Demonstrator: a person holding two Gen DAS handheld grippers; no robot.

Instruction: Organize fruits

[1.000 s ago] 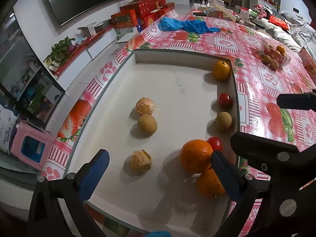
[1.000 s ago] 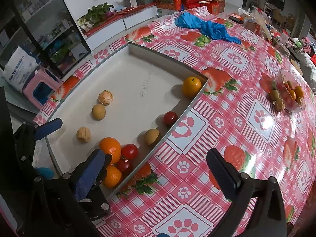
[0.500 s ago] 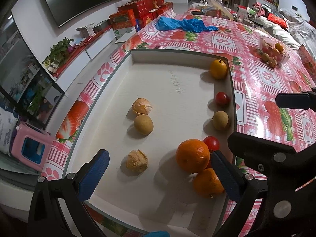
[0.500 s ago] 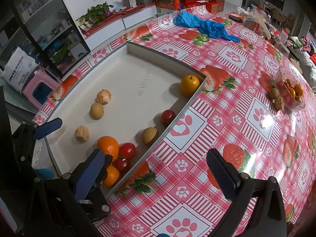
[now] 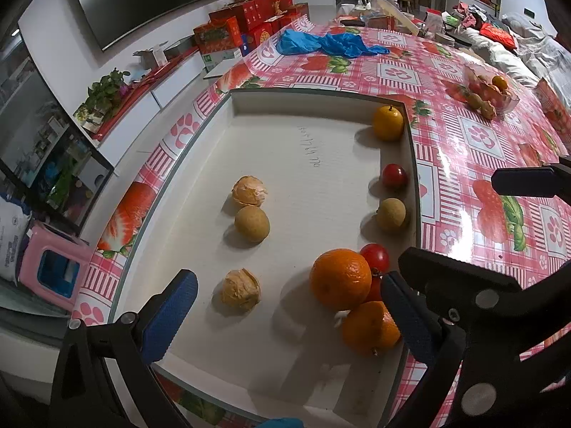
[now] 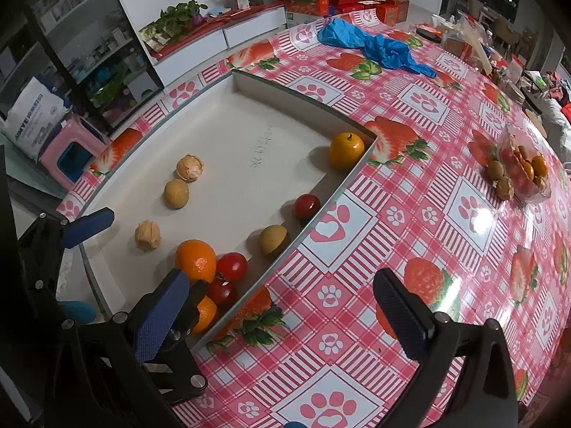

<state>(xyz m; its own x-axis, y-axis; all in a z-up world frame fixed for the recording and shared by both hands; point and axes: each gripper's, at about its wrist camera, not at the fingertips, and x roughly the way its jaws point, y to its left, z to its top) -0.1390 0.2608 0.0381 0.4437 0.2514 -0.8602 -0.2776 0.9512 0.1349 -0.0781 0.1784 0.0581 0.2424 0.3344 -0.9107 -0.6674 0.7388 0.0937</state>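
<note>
A table covered in a red strawberry-and-paw-print cloth (image 6: 421, 235) carries a shallow white tray (image 5: 321, 164), which fills the middle of the left wrist view. In the tray, the biggest fruit is an orange (image 5: 340, 279) at about 5 o'clock, touching a second orange (image 5: 369, 328) just nearer the camera and a red tomato (image 5: 375, 256) at its 1 o'clock. Along the tray's right wall sit a brown round fruit (image 5: 392, 214), another tomato (image 5: 394, 175) and, in the far corner at 1 o'clock, a yellow-orange fruit (image 5: 388, 123). Near the tray's center lie 2 peeled mandarins (image 5: 249, 191) (image 5: 241, 289), with a brown round fruit (image 5: 251, 224) between them. A crumpled blue cloth (image 6: 374, 46) lies at 12 o'clock on the table, and a clear container of mixed fruit (image 6: 521, 171) sits at 2 o'clock. The left gripper (image 5: 285, 314) hangs over the tray's near end, jaws wide apart and holding nothing, the 2 oranges close to its right finger. The right gripper (image 6: 285, 321) hovers over the tray's near right edge and the cloth, also spread wide and empty.
</note>
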